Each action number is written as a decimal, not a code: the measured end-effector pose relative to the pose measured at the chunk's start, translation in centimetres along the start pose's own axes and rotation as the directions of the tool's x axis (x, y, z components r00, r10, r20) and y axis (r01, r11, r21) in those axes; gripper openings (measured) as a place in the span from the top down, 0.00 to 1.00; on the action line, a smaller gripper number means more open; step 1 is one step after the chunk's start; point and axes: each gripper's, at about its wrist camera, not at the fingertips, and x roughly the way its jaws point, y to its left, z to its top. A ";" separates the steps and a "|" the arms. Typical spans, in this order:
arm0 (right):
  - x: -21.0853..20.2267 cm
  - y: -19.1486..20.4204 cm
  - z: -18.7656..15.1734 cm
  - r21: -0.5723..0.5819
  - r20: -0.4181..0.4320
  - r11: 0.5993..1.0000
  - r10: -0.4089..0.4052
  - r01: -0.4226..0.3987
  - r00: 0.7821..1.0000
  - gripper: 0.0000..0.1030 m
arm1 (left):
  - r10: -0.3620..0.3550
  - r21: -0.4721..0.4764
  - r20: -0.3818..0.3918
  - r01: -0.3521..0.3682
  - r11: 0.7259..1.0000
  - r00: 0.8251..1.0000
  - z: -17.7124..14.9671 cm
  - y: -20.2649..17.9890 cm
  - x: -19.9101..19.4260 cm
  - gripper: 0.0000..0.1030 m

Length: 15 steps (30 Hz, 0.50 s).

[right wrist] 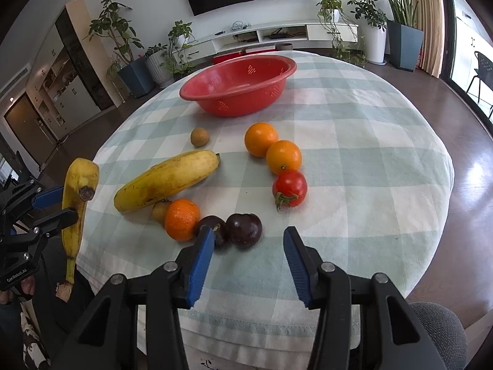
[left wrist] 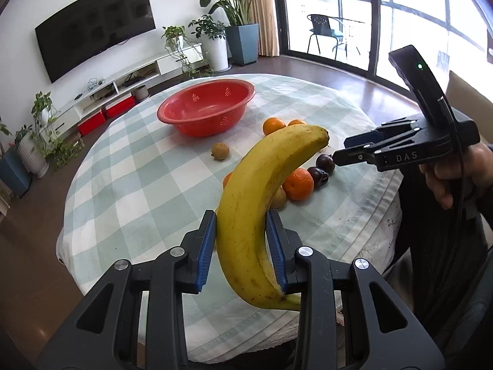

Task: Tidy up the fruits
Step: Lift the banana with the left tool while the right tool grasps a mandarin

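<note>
Banana clenched in left tool, long axis toward red colander at upper centre. Right tool released, nothing gripped, plums just ahead.

Lighting: bright daylight, entering through the tall windows at the right of the left wrist view. Shadows: soft and short under the fruit on the surface. Glare: window panes blown out; sheen on the floor. Distortion: strong fisheye bowing, dark corners. Focus: mostly sharp; far room perhaps slightly soft.
</note>
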 end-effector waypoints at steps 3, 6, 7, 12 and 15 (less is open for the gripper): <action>-0.1 1.6 0.2 -0.110 -0.005 0.994 -0.005 0.005 1.000 0.51 | -0.029 -0.065 0.026 0.030 0.997 0.999 -0.3 0.4 -0.4 0.70; 0.1 1.7 0.5 -0.129 -0.024 0.992 -0.017 0.014 1.000 0.51 | -0.039 -0.099 0.041 0.043 0.994 0.998 -0.7 0.5 -0.5 0.70; 0.0 1.7 0.7 -0.117 -0.029 0.993 0.012 -0.015 1.000 0.51 | -0.045 -0.111 0.045 0.050 0.993 0.998 -0.8 0.6 -0.5 0.70; 0.0 5.2 1.2 -0.239 -0.027 0.967 0.085 -0.089 0.996 0.51 | -0.085 -0.173 0.066 0.095 0.980 0.994 -1.4 0.7 -0.4 0.70; 0.9 7.1 1.5 -0.300 -0.041 0.950 0.081 -0.089 0.996 0.51 | -0.085 -0.193 0.079 0.098 0.976 0.993 -1.7 0.8 -0.8 0.70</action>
